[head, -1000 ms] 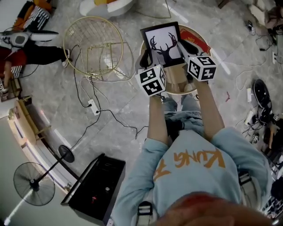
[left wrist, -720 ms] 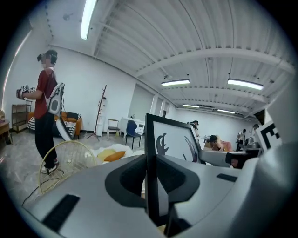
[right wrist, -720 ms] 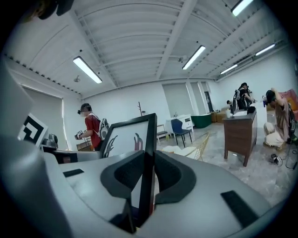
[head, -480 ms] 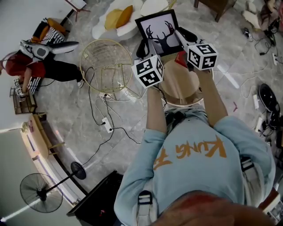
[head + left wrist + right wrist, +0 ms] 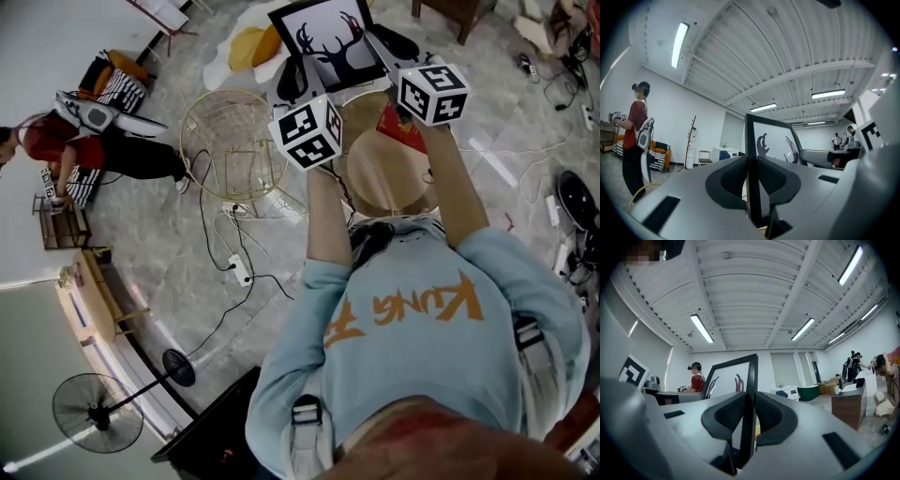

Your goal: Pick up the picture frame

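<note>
Moved: the picture frame (image 5: 328,42) and both tongs are higher than a second ago. Then the frame sat low over the round table (image 5: 389,178); now it is well clear of it.
Picture frame: it is held in the air between the two tongs, beyond the table. Its white print with black antlers faces the head camera. Its far corner runs up to the top edge of the head view.
Left tongs (image 5: 292,77): the jaws are nearly together, and their dark pads (image 5: 729,180) press both faces of the frame's black side rail (image 5: 752,140).
Right tongs (image 5: 394,42): they grip the same way, with the pads (image 5: 771,416) clamped on the opposite rail (image 5: 751,380), which is seen edge-on.
Hidden: the marker cubes (image 5: 307,136) cover both hands in the head view. The person's arms cover part of the table top.
Hard to make out: a red thing (image 5: 398,127) on the table shows only in part beside the right arm, and what it is cannot be told.
Cut off: a black box (image 5: 211,450) on the floor is cropped by the bottom edge.
Nearby: a wire basket (image 5: 230,141) stands on the floor just left of the table.
</note>
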`<state>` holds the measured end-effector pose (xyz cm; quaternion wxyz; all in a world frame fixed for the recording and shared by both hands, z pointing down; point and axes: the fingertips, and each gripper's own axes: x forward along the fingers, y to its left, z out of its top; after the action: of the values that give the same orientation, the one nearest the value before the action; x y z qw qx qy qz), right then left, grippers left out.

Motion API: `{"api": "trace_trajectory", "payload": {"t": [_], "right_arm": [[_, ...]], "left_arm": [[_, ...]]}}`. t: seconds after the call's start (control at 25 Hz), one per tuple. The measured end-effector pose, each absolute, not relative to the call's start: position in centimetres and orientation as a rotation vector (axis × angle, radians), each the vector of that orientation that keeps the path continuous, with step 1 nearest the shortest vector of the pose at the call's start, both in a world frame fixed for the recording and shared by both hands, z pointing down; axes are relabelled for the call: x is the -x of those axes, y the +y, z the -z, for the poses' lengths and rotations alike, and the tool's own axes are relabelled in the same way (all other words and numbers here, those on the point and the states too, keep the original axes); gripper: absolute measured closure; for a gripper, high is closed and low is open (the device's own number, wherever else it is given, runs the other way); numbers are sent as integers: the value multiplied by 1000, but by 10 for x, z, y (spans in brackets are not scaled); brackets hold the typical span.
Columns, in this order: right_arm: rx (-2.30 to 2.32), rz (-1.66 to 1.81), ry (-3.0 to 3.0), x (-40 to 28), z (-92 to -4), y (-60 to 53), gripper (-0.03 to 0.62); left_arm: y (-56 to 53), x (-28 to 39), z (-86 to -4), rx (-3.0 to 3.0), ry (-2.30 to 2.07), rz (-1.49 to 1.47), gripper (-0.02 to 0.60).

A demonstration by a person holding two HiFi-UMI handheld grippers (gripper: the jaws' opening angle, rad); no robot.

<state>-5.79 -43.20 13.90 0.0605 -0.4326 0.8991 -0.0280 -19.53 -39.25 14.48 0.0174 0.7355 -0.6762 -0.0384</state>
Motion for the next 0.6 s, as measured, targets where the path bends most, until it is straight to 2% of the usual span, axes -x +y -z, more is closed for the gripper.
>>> {"api": "trace_trajectory", "payload": {"t": [0.6], "right_arm": [[1341,104,2753,69,-157,-436,526]], "left_arm": [[-396,206,-165,-2262,-2067,101,503]]}}
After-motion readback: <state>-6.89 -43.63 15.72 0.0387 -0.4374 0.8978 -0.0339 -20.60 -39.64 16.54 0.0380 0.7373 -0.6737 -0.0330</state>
